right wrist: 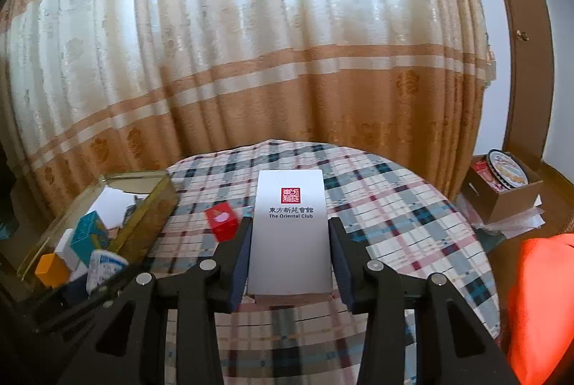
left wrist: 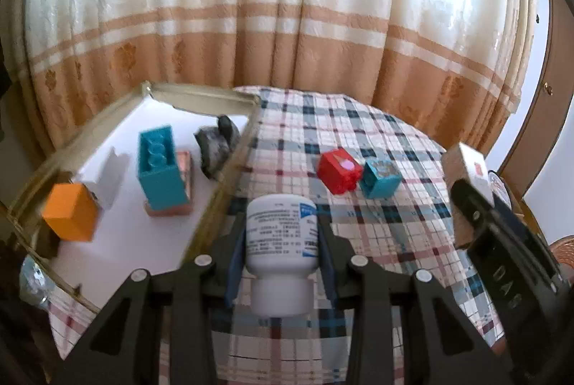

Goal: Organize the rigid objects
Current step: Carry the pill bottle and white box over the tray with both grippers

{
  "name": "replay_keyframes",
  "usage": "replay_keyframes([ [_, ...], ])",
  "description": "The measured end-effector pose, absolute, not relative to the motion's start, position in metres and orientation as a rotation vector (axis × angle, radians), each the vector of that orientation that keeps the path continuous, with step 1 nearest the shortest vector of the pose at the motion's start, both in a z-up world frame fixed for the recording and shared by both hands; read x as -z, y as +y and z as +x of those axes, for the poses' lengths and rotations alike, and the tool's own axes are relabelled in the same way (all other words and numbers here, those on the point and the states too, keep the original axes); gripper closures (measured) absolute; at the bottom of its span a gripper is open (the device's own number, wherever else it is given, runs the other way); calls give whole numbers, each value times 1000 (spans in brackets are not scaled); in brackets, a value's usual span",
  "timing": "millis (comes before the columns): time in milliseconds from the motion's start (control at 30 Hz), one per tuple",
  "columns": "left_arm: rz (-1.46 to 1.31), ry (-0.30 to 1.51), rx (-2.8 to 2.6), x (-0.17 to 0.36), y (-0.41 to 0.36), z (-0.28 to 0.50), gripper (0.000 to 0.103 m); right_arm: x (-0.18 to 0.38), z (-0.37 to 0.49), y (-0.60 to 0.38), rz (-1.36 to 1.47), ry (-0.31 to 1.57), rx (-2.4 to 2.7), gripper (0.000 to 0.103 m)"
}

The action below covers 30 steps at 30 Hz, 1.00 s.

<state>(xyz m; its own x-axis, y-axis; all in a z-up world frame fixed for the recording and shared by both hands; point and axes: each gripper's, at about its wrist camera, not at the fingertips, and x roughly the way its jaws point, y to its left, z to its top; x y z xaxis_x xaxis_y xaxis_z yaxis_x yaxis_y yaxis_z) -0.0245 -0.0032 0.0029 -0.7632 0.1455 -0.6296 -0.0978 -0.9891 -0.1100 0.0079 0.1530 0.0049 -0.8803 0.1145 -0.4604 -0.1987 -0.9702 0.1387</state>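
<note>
My left gripper (left wrist: pixel 281 223) is shut on a white pill bottle (left wrist: pixel 281 234), held cap toward the camera above the checked tablecloth, just right of a gold-rimmed tray (left wrist: pixel 229 170). The tray holds an orange block (left wrist: pixel 70 211), a tall teal brick (left wrist: pixel 159 166), a white piece and a dark grey stone (left wrist: pixel 215 143). A red block (left wrist: pixel 339 170) and a small teal block (left wrist: pixel 380 177) lie on the cloth beyond. My right gripper (right wrist: pixel 288 223) is shut on a white "The Oriental Club" box (right wrist: pixel 290 231); it also shows at the right of the left wrist view (left wrist: pixel 466 166).
The round table (right wrist: pixel 412 205) has a plaid cloth and drops off near the curtain behind. A cardboard box with a plate (right wrist: pixel 506 184) sits on the floor at right. An orange-red cloth (right wrist: pixel 541 295) is at the right edge.
</note>
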Motion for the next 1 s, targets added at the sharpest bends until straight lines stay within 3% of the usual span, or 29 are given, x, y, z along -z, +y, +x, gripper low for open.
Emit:
replay_keyframes([
  [1000,-1034,-199,-3068,-22,-112,-38,67,-45,-18,34,-701,163,-3184,59],
])
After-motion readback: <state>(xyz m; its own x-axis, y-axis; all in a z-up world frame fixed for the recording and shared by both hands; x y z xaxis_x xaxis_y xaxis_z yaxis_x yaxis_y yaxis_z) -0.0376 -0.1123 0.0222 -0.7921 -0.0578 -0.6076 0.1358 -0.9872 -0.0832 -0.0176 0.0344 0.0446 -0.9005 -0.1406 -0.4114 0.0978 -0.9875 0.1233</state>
